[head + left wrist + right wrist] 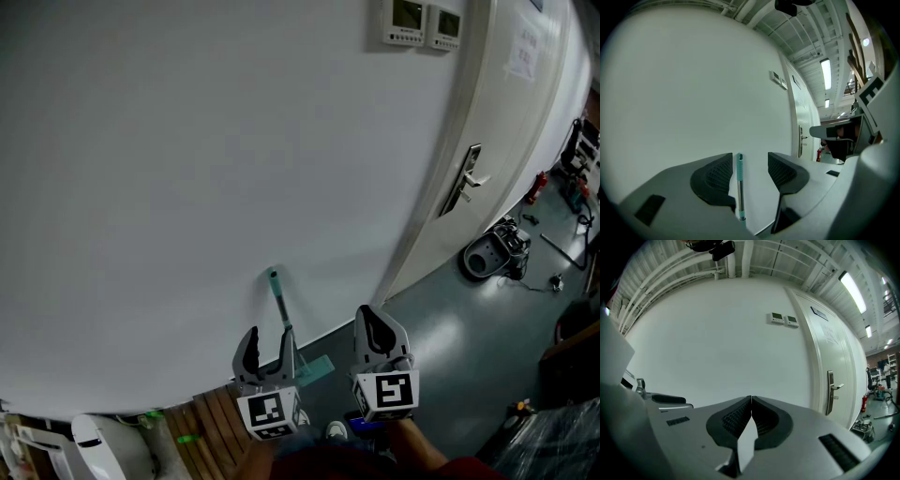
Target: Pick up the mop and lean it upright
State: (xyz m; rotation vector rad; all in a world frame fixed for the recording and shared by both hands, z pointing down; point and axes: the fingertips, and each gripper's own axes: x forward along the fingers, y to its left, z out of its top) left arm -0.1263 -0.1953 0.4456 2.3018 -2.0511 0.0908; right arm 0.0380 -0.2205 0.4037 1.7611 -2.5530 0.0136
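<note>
The mop leans upright against the white wall (pixel 187 169). Its metal handle (pixel 281 309) ends in a teal grip, and a teal mop head (pixel 317 367) lies on the floor at the wall's foot. My left gripper (pixel 270 339) is open, just below and in front of the handle. In the left gripper view the handle (pixel 739 183) shows in the gap between the jaws, close to the left one, and neither jaw grips it. My right gripper (pixel 375 323) hangs to the right of the mop. It is shut with nothing in it (pixel 751 398).
A white door with a metal lever handle (pixel 466 178) stands to the right of the mop. Two wall control panels (pixel 422 21) hang high up. A round dark machine (pixel 492 251) sits on the grey floor by the door. Wooden slats (pixel 211 422) lie at lower left.
</note>
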